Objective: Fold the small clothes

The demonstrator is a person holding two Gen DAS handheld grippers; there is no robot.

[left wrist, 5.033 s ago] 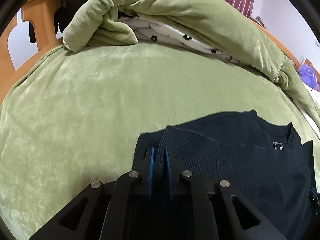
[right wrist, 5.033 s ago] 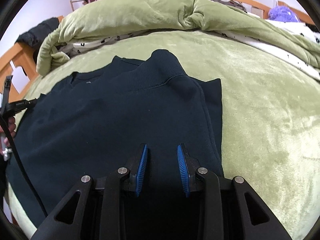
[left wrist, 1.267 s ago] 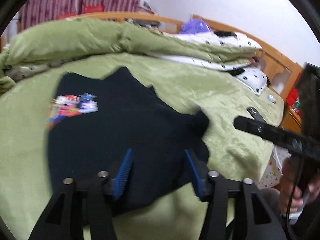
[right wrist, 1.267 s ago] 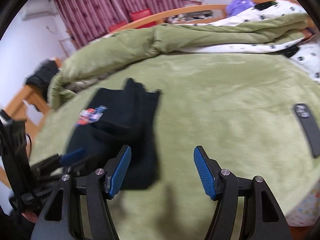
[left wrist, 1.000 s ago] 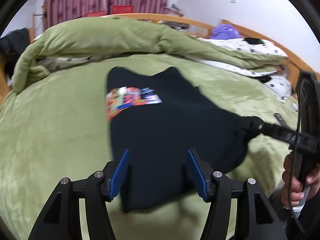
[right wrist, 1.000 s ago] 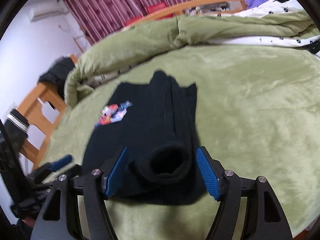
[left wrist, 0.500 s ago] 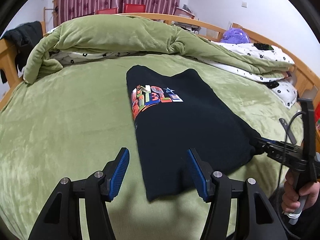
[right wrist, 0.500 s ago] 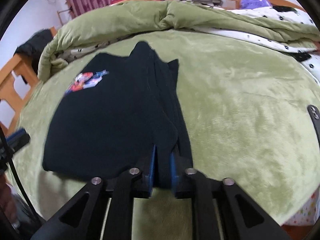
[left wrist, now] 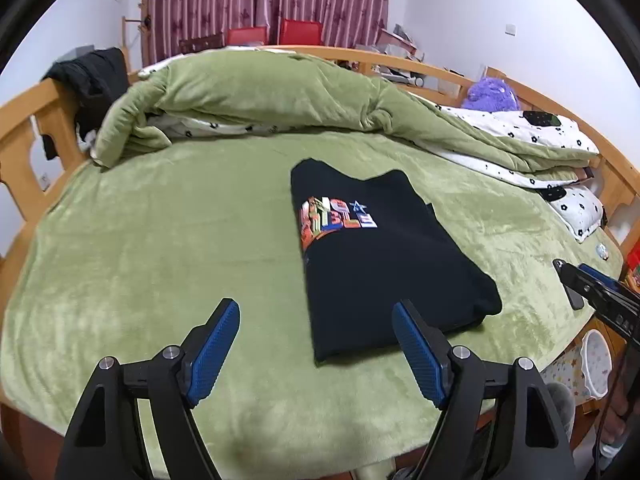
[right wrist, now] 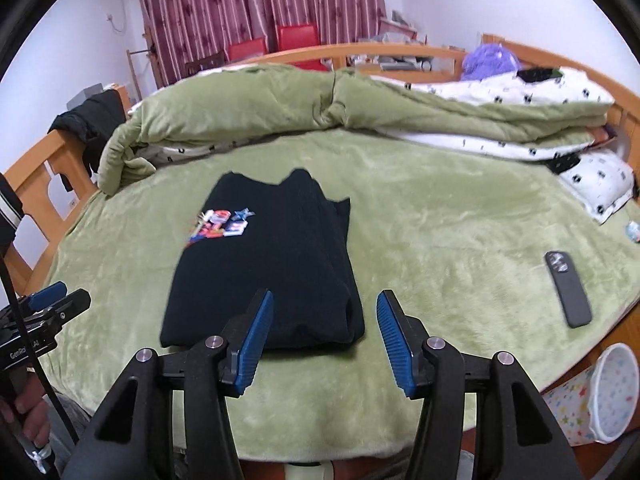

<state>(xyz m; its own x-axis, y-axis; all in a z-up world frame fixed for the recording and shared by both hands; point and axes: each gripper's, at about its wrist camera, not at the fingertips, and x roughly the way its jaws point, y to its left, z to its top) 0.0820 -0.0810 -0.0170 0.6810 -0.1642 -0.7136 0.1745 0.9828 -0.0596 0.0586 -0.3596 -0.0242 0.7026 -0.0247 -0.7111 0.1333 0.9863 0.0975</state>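
Noted near the middle of the green bed cover (left wrist: 160, 240): a black top (left wrist: 380, 264), folded lengthwise into a narrow panel, print (left wrist: 336, 220) facing up, near edge close to the front of the bed. Seen from the right wrist view as thicker along its right side, with stacked layers and a small corner showing past the edge toward the far end.

Left gripper (left wrist: 316, 312): blue pads apart and widening, nothing between them, raised off the cover beside the top's near left corner. Right gripper (right wrist: 325, 300): pads likewise spreading, nothing pinched, poised above the near right corner with no contact visible.

Judged as the release at the end of a fold. Recommended handling:

- Finish the opening fully before any sideways travel, so that no pad catches cloth and pulls the near edge out of line.
- Lift straight off, not across the plush cover, which looks likely to grip and drag fabric.
- Check the bulky right side; press or tuck the stray corner if a tidy outline is wanted.
- For a further fold, take both near corners together, through all layers, and carry them evenly toward the collar end; uneven travel risks skewing the panel.
- Keep clear of the phone (right wrist: 568, 292) lying well to the right and of the heaped quilt (left wrist: 248, 96) at the far side.
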